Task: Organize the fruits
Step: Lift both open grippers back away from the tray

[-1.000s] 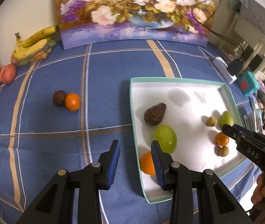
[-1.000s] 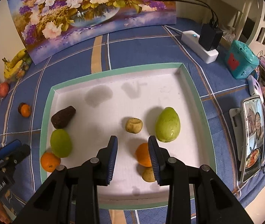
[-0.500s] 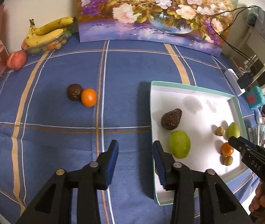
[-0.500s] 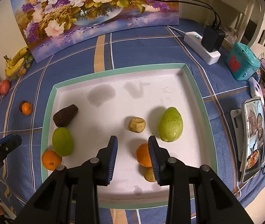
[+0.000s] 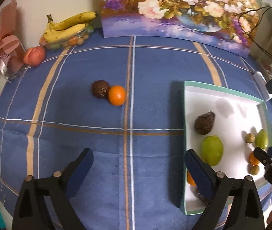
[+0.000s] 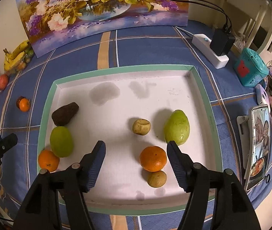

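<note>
Orange (image 5: 117,95) and dark fruit (image 5: 100,89), touching, are left on the cloth outside the tray (image 5: 223,93), ahead and slightly left of the left gripper (image 5: 138,165). Its jaws have just been opened; nothing is held. Right gripper (image 6: 136,160), also just opened and empty, is over the tray, farther off.

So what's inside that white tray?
The tray holds two green fruits, two oranges, a dark avocado-like fruit and two small tan ones. The near corners are hidden behind the gripper arms.
</note>
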Tool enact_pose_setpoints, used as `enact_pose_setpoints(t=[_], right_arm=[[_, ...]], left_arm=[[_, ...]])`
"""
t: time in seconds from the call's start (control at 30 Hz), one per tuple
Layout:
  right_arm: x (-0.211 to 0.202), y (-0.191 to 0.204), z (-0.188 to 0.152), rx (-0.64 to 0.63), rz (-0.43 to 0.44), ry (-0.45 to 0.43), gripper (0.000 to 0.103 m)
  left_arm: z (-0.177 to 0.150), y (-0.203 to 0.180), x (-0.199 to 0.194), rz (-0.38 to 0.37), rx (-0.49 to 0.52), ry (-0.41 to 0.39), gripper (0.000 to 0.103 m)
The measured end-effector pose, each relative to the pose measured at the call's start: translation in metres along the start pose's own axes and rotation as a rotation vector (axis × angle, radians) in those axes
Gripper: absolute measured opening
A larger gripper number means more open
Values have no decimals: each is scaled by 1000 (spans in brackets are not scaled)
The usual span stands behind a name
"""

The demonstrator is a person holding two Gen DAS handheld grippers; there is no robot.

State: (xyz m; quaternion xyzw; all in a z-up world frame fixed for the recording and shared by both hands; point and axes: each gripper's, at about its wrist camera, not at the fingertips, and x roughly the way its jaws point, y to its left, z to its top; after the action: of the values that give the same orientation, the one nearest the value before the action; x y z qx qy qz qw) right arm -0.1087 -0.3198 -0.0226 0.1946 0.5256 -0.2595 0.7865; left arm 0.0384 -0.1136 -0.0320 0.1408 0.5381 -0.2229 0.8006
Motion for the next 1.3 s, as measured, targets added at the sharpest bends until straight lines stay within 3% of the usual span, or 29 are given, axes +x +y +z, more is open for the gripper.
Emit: enact_pose_setpoints(t=[0.13,0.27,0.5,0.9,1.2,1.3], right_arm=[[2,0,0,-5,-12,7,68],[3,-1,0,-2,-17,4,88],[2,-1,-1,-7,-24,-18,96],[-7,4,0,-19,-8,-117,96],[-7,17,3,-28,30,-141,96],[-13,26,1,-55,28,-196,96]], left_arm=[[1,3,2,28,0,-3,103],[0,4,3,42,-3,-5,103],[1,7,3,49,-17,-17,103],[3,8,-2,41,-13,-42,103],[9,15,-7,38,2,-72,103],[14,25,-10,56,-15,-86,103]])
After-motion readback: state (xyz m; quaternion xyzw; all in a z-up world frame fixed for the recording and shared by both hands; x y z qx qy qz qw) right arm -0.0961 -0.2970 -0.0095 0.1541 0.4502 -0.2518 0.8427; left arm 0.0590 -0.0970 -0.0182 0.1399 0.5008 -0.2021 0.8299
